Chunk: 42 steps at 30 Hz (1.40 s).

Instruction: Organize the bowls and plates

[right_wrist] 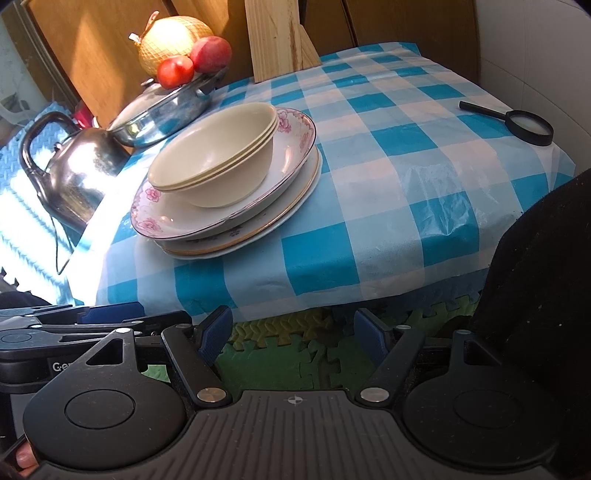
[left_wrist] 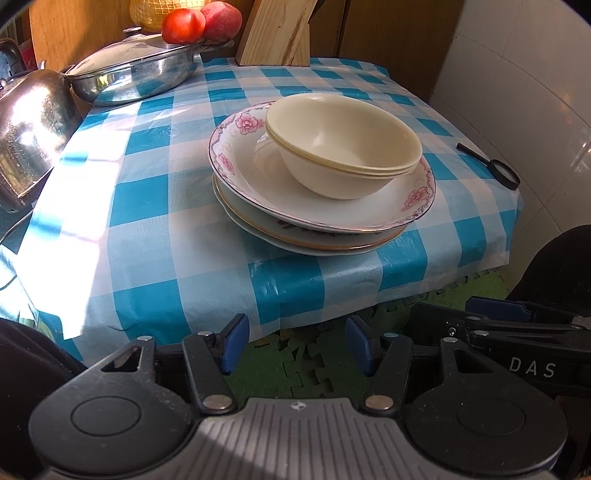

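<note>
- Cream-coloured bowls [left_wrist: 343, 144] sit nested in one stack — three rims show — inside a plate with pink flowers [left_wrist: 317, 184] on its border.
- That flowered plate rests on a gold-rimmed plate [left_wrist: 321, 242], with what looks like a further white one under it; the whole pile stands on the blue-and-white checked tablecloth [left_wrist: 155, 229], near the table's front edge.
- Left gripper [left_wrist: 295, 343] hovers off the table's front edge over green foam floor mats [left_wrist: 325, 365], its blue-padded fingers [left_wrist: 234, 341] spread apart and holding nothing.
- Right gripper [right_wrist: 293, 334] hangs just beside it at the same low height — jaws likewise wide and empty.
- Behind the pile to the left: a steel kettle [right_wrist: 74, 170], a lidded steel pan [left_wrist: 136, 72], two red fruits [left_wrist: 183, 24] on its lid, a netted yellow fruit [right_wrist: 170, 40].
- A wooden block [left_wrist: 277, 33] leans at the back.
- A black magnifying glass [right_wrist: 517, 123] lies near the table's right edge, well apart from the dishes.
</note>
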Motion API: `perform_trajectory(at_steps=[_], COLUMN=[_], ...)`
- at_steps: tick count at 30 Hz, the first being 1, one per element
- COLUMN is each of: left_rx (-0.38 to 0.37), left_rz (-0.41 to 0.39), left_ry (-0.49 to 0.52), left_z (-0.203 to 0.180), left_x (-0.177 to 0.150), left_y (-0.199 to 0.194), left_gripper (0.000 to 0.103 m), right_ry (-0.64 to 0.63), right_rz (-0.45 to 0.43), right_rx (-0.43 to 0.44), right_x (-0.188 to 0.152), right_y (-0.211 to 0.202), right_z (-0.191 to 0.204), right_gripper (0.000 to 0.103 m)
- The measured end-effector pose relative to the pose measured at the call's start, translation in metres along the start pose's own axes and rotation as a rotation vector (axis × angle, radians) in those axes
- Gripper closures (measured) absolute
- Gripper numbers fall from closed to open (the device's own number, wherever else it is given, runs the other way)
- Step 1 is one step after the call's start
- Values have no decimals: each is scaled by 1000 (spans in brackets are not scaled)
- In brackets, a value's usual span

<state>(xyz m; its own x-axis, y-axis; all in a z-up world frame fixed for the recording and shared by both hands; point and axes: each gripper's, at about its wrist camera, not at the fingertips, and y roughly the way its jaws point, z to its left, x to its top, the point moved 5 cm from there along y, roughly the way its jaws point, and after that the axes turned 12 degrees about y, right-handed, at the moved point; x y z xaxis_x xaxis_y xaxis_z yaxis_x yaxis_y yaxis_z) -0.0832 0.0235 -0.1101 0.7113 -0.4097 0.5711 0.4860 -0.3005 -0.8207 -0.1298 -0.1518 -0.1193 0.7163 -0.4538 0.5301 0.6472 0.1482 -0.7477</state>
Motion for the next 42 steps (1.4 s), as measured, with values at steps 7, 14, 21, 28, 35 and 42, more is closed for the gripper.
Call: perform_trajectory(at_steps=[7,14,21,28,35,42], left_rx=[21,58,87,88,76,106], left_rz=[-8,-26,-63,-50,-52,-73], left_ry=[7,30,41,33,36,39], left_z=[0,-1,1,3,4,4], left_x=[0,1,4,4,4,5], left_y=[-3,-7,-13,-9,-9,-12], left_gripper=[52,52,51,45,45,40], right_ry=[0,-2,-6,0,-1,0], right_rz=[0,0,0,-8,-9,-10], right_rx=[1,2,9,14,14,16], right_x=[0,-1,-1,0,0,1], right_y=[0,0,0,-1,-1,0], right_z=[0,1,3,1,1,1], right_gripper=[24,24,22,22,22,22])
